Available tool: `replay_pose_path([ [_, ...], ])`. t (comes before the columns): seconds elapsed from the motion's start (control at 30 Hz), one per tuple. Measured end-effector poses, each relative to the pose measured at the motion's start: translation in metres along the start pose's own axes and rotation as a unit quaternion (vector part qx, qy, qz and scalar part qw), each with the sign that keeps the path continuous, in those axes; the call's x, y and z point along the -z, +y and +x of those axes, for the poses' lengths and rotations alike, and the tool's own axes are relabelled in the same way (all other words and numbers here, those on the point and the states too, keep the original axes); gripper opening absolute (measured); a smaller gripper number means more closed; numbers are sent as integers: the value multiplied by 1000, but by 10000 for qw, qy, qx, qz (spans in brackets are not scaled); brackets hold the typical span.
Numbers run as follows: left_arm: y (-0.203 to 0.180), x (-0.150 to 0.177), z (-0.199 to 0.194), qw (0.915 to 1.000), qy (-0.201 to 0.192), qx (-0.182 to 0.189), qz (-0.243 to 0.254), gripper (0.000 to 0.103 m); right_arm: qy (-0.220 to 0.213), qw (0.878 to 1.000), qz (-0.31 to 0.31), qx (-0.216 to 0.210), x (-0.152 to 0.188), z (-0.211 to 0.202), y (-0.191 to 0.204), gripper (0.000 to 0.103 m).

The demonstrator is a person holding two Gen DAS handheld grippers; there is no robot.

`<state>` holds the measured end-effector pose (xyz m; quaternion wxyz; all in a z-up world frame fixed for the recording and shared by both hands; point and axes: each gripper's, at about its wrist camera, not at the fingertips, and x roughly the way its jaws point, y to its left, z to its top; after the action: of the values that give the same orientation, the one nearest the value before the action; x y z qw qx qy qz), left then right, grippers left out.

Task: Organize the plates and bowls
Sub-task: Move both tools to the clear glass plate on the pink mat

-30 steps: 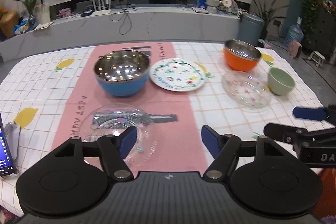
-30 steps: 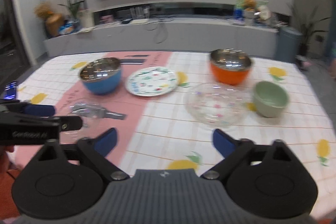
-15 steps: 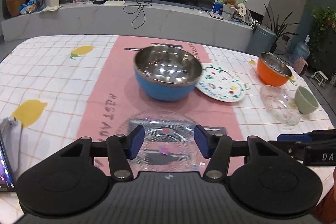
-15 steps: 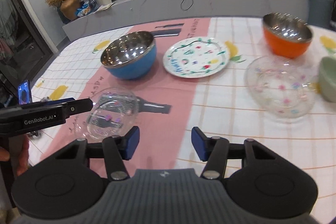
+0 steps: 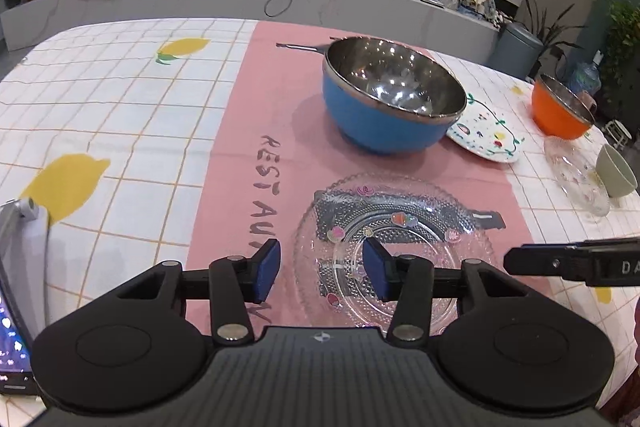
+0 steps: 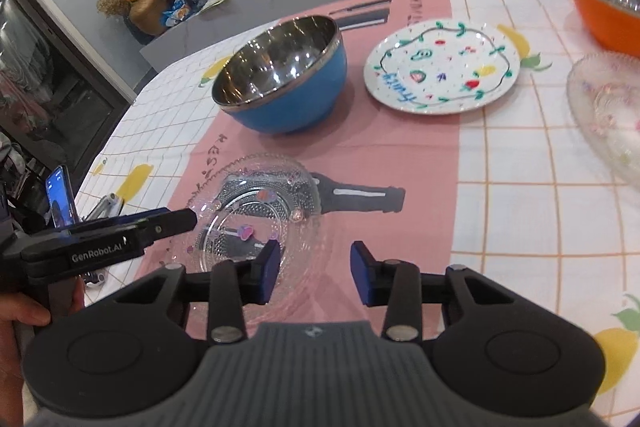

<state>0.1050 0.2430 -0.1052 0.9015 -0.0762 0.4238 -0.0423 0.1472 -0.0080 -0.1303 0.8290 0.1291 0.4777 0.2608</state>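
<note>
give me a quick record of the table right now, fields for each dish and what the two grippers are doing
blue bowl: upright on pink runner
painted plate: flat, right of blue bowl
near glass plate: on runner, in front of blue bowl
orange bowl: far right
second glass plate: by orange bowl
green bowl: right edge
left gripper: open, straddling near glass plate's left rim
right gripper: open, at same plate's near right rim

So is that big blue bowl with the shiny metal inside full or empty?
Empty. The blue bowl with the steel lining stands upright, and both views show only bare reflective metal inside.
</note>
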Motion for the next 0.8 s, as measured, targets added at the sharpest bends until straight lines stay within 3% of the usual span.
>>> replay_pose_path([
  [0.33,5,-2,13,9996,246,141,-27,35,119,9998,162,10,-1,15,-2,31],
  [0.63,13,-6,16,9989,328,298,-182,29,219,9990,372,-129,4,22,-3,17],
  [0.8,6,-8,16,9993,372,94,-39,26,171,9990,395,-129,7,24,1,10],
])
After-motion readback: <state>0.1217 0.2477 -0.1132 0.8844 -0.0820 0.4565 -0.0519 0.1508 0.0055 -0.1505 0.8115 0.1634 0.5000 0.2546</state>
